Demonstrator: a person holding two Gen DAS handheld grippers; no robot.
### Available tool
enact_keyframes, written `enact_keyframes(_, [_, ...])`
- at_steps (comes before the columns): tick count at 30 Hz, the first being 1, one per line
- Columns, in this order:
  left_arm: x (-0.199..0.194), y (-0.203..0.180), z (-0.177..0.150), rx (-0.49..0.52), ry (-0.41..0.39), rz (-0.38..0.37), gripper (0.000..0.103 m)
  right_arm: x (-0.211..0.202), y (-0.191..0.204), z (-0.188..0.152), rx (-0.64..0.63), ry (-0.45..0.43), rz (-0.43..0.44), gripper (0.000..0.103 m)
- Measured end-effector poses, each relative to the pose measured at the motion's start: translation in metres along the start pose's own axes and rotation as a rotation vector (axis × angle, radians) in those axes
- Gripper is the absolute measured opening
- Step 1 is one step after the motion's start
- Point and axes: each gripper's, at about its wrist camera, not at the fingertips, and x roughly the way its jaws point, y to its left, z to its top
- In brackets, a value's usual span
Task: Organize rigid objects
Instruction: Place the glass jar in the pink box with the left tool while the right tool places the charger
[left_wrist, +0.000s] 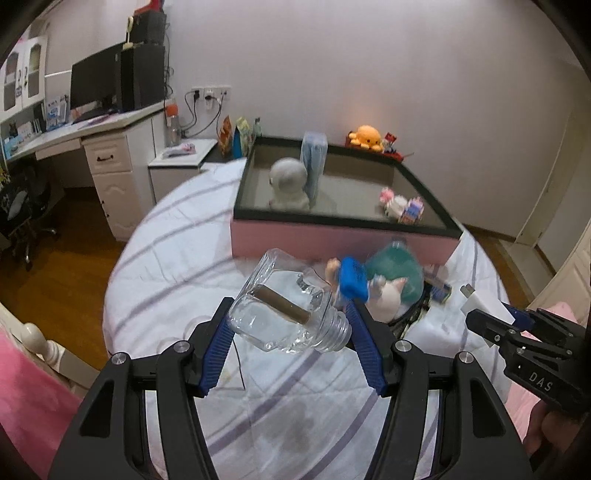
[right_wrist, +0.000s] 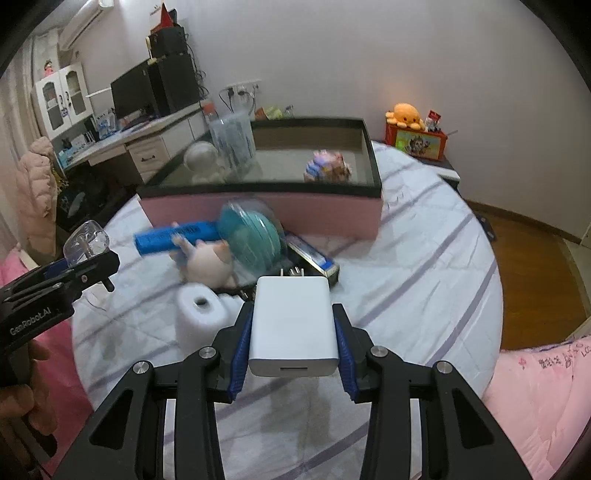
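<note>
My left gripper (left_wrist: 290, 317) is shut on a clear glass bottle (left_wrist: 284, 310) that lies sideways between the blue pads, threaded neck to the right, a brown stick inside it. My right gripper (right_wrist: 293, 325) is shut on a white charger block (right_wrist: 293, 325), prongs pointing away. Both are lifted above the striped bed sheet. Ahead lies a pile: a blue flat thing (right_wrist: 175, 236), a pink pig figure (right_wrist: 210, 264), a teal round bottle (right_wrist: 251, 240) and a small blue box (right_wrist: 314, 258). Behind it stands the pink box with a black rim (left_wrist: 343, 240).
Inside the pink box are a grey round toy (left_wrist: 290, 182), a pale blue pack (left_wrist: 314, 162) and small pink toys (left_wrist: 400, 205). A white foam roll (right_wrist: 201, 314) lies on the sheet. A desk (left_wrist: 74, 136) stands at the left, an orange plush (right_wrist: 406, 115) at the back.
</note>
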Motion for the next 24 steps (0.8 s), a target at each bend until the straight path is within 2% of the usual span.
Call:
enact_keyframes(7, [-0.011,-0.004,0.047,0.029,-0.080,-0.011,0.062,-0.021,0.006,0.052,-0.030,-0.104,0.043,0.041])
enact_keyframes(13, [0.007,-0.017,0.094,0.039,-0.123,-0.044,0.062,-0.012,0.005,0.112,-0.050,-0.165,0.051,0.041])
enact_keyframes(18, [0.044,-0.031,0.120,0.054,-0.112,-0.057,0.062,0.023,-0.002,0.148,-0.043,-0.143,0.053,0.041])
enact_keyframes(24, [0.092,-0.039,0.132,0.060,-0.067,-0.060,0.062,0.078,-0.015,0.166,-0.009,-0.068,0.068,0.041])
